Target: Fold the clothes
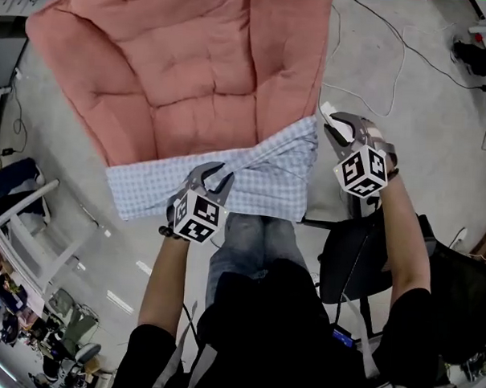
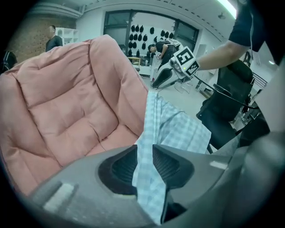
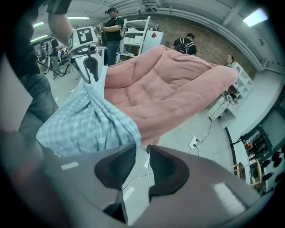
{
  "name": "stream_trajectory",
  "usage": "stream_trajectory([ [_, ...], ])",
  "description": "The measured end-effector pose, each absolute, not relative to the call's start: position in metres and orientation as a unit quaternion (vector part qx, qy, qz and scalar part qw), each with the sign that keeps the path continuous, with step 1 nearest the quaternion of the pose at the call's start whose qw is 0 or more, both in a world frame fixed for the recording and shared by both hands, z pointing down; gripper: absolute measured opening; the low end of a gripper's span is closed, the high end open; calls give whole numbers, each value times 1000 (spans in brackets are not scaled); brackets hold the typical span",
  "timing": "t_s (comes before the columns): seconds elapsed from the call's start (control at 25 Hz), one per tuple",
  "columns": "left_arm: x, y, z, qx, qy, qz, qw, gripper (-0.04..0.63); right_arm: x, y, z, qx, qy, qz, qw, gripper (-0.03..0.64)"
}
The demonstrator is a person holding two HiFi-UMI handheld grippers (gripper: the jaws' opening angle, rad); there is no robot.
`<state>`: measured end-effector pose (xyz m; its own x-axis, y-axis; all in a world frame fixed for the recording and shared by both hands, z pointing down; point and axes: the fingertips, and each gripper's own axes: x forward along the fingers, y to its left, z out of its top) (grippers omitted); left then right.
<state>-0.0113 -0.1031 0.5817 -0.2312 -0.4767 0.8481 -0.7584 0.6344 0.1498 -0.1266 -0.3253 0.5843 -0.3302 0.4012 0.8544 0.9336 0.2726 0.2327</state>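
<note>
- While the light-blue checked cotton garment [image 1: 147, 189] lies along the near edge of the large salmon-pink quilted cushion [image 1: 184, 66] and spills over that edge toward the grey floor [image 1: 408, 100], the fold is judged to be only at its laying-out stage.
- The left gripper [image 1: 217, 180] is pinched on a gathered ridge of the garment, near the middle of the cushion's near edge. In the left gripper view the cloth fills the gap from pad to pad.
- The right gripper [image 1: 330, 125] is held at the garment's right corner, by the cushion's near right corner. Its jaws stand narrowly apart, only floor is seen between them, and the cloth lies just beside one jaw tip.
- For a clean step, that right corner should be taken fully between the pads before anything is pulled.
- The edge between the two grippers is best drawn taut and level, so that the bunched creases are flattened.
- The cloth should be kept on the cushion, since slack could slide off the near edge.
</note>
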Motion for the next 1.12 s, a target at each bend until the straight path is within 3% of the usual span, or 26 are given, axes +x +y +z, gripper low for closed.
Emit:
stream_trajectory([
  [0.28,1,-92,612,429,-738,177,490,126,-131,-314,629,-529,-658,-388,369,147],
  [0.6,5,-100,617,455,-717,165,501,126,-126,-303,644,-560,-602,-440,362,146],
  [0.72,4,-105,620,464,-714,166,497,125,-125,-298,647,-566,-591,-452,356,116],
  [0.88,-1,-112,623,471,-712,167,493,125,-121,-299,647,-554,-601,-451,357,28],
  [1.12,-8,-123,621,477,-714,157,488,126,-121,-324,616,-493,-654,-455,350,15],
])
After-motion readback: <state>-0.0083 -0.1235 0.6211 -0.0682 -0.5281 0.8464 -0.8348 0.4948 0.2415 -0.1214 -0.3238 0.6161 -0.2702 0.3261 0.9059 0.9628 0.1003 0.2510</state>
